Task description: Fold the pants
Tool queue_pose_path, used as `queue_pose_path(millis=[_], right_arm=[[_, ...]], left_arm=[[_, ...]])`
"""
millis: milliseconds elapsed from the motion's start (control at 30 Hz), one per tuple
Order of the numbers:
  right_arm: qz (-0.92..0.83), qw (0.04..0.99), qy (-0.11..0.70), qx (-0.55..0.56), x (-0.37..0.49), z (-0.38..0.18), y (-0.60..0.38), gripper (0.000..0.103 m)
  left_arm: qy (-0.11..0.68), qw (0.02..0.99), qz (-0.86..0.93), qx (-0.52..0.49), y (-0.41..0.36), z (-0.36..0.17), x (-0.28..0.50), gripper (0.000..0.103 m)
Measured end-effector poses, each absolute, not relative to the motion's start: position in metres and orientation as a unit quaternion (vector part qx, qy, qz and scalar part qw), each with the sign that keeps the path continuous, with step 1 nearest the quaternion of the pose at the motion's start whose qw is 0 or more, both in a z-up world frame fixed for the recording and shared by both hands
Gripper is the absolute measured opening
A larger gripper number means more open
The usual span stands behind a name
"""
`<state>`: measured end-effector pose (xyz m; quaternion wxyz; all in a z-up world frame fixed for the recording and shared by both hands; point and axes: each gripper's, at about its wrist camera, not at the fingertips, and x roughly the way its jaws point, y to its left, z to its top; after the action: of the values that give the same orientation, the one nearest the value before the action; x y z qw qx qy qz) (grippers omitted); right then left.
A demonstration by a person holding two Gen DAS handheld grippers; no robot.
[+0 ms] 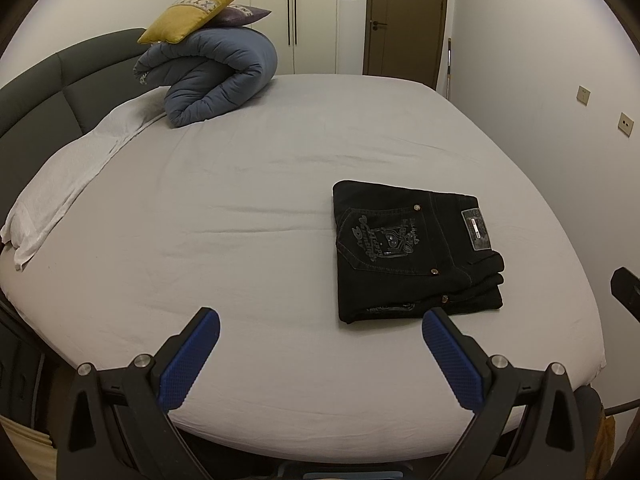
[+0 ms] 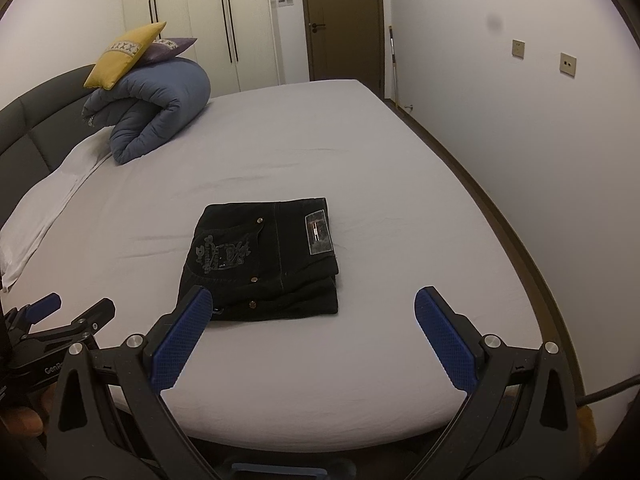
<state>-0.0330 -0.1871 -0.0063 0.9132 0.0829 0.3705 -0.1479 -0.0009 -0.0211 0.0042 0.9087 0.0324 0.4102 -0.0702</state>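
Note:
Black pants (image 1: 416, 250) lie folded into a compact square on the grey bed sheet (image 1: 240, 200), back pocket embroidery and waistband patch facing up. In the right wrist view the pants (image 2: 264, 258) sit just ahead of the jaws. My left gripper (image 1: 320, 322) is open and empty, above the sheet to the near left of the pants. My right gripper (image 2: 314, 300) is open and empty, hovering just short of the pants' near edge. The left gripper also shows at the left edge of the right wrist view (image 2: 68, 312).
A rolled blue duvet (image 1: 216, 76) with a yellow cushion (image 1: 192, 12) and a purple cushion on top sits at the far left by the dark headboard (image 1: 36, 92). A white pillow (image 1: 68, 184) lies along the left. A wall (image 2: 520, 120) runs along the bed's right side.

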Motion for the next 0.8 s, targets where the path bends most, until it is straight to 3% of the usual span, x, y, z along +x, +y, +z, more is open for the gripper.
queue_pose_path(millis=[800], right_arm=[[-0.147, 0.912, 0.374, 0.088, -0.0320, -0.0122, -0.1862, 0.103]], left_arm=[[0.410, 0.908, -0.072, 0.035, -0.0207, 0.0025, -0.0011, 0.103]])
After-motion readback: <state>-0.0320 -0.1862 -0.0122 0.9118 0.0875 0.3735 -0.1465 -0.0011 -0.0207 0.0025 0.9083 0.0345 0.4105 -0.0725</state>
